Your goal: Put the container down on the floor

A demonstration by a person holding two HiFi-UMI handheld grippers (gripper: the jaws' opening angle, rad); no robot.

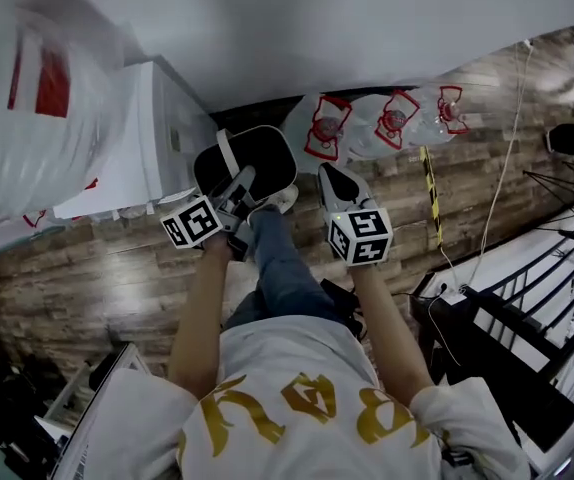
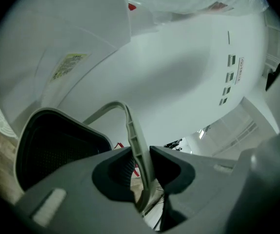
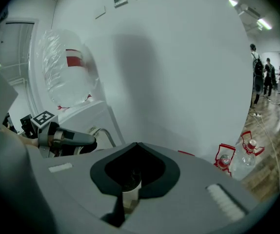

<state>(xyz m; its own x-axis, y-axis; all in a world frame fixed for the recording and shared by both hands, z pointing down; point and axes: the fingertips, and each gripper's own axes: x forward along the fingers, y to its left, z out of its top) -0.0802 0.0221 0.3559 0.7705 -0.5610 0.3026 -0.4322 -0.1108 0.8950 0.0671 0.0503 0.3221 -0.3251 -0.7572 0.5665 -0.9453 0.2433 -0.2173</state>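
Left gripper [image 2: 141, 156] clamped on grey handle [image 2: 131, 128]; black container [image 2: 57, 147] hanging from it. Right gripper [image 3: 136, 146] closed, empty, just right.

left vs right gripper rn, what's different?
The left gripper is clamped on the handle of the container; the right gripper is shut with nothing gripped. In the head view the left gripper is over the container, while the right gripper is beside it. Shared: both have their jaws closed.
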